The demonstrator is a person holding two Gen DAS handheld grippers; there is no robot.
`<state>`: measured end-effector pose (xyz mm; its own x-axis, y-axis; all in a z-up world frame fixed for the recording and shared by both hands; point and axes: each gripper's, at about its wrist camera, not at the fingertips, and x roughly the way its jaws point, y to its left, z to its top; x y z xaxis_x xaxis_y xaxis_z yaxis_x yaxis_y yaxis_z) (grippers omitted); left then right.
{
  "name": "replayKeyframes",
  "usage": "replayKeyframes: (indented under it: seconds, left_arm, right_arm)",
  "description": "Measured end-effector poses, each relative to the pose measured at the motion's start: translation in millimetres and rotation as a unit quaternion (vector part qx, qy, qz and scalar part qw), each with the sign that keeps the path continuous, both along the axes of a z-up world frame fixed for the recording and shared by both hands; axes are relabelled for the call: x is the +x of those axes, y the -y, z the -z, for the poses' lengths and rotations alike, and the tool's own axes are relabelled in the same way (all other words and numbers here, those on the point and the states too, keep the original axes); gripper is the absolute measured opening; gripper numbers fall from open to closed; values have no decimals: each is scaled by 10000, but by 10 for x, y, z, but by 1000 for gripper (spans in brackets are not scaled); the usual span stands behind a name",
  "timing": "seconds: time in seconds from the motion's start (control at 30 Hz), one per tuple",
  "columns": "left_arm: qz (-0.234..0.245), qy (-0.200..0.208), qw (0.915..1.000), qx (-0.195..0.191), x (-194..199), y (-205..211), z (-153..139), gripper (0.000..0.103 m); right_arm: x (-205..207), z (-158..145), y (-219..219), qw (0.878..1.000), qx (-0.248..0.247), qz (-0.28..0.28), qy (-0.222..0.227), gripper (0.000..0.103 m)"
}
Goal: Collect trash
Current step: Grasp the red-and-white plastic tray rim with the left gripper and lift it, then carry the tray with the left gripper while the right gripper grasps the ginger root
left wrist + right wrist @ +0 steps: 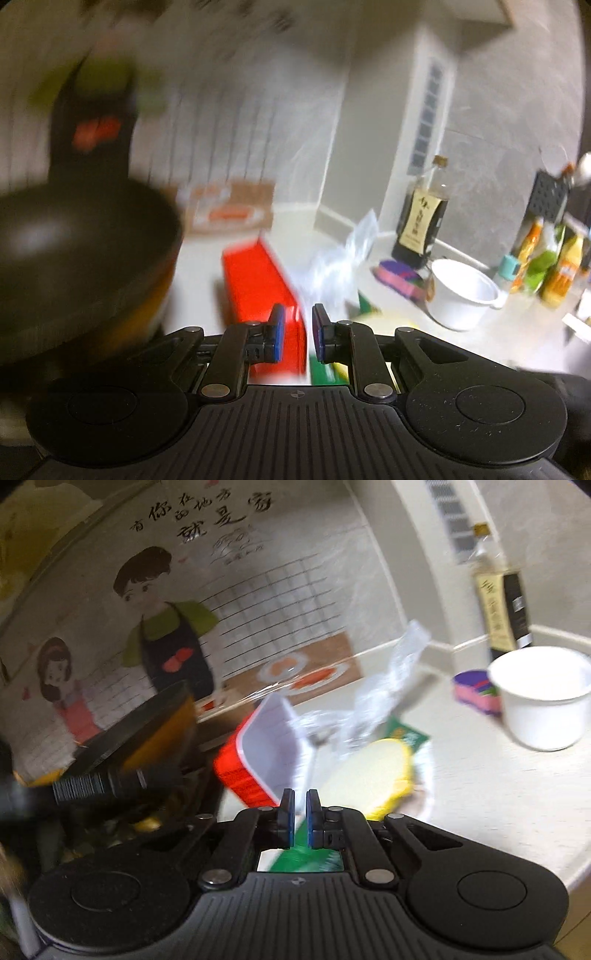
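Behind the white counter (498, 794), a wall mural (155, 602) of a cartoon cook and a girl is being shown across the right wrist view, heavily blurred in the left one. At the left, a dark wok (74, 251) with an orange underside is being seen, its ribbed handle (99, 782) lying just beside the trash pile.

Trash is being gathered mid-counter: a red container (255, 753) with a white inside is being tipped on its side, crumpled clear plastic (384, 686) is being held up above it, and a yellow round lid (373, 771) is being rested on a green packet (406, 734). Well apart on the right, a white cup (543, 698) is standing upright, a purple-and-pink tub (474, 692) just beside it, a dark sauce bottle (421, 218) behind.

The left gripper (298, 332) is being held with a narrow gap between its blue pads, the red container's edge showing in that gap; whether it is being pinched cannot be told. The right gripper (300, 819) is being kept nearly closed, a thin gap left, nothing clearly clamped.
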<state>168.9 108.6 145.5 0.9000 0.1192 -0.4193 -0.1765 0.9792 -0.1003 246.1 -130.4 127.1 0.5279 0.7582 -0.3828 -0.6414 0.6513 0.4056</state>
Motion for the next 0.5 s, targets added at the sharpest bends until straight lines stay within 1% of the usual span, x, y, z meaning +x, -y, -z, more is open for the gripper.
replayKeyframes:
  seconds: [0.03,0.07,0.1,0.13,0.17,0.27,0.3,0.37,0.47,0.5]
  left_arm:
    - [-38,-54,9997,228,90,58,-34,19]
    - [-149,-219,9985,474,243,109,-75,19]
    - [-259,-370,9969,637,375,147,-96,19]
    - [-368,-548,9944,819,534,188,-106,19]
    - [-433,-694,9920,956,656,213,-105,19]
    - [-647,-1154,9821,1343,1035,284,-48,24]
    - [-693,-1262,9790,1447,1142,295,-7,24]
    - [-853,-1473,9693,1774,1300,330,83,24]
    - [-1168,-1856,9437,2476,1544,353,259,24]
    - [-1225,-2010,9361,2613,1618,348,308,24]
  right_arm:
    - [-44,52,40,9998,-62,124,148,14]
    - [-77,99,96,9993,-134,217,265,18]
    - [-92,154,134,9986,-225,308,371,25]
    - [-112,199,182,9977,-303,395,465,28]
    - [-130,243,245,9966,-368,479,568,30]
    - [-137,345,481,9925,-520,729,837,31]
    - [-114,366,584,9915,-529,793,889,33]
    - [-40,414,773,9910,-474,880,888,37]
    - [20,505,1025,9897,-466,951,964,40]
    - [22,542,1099,9880,-512,1010,1050,42]
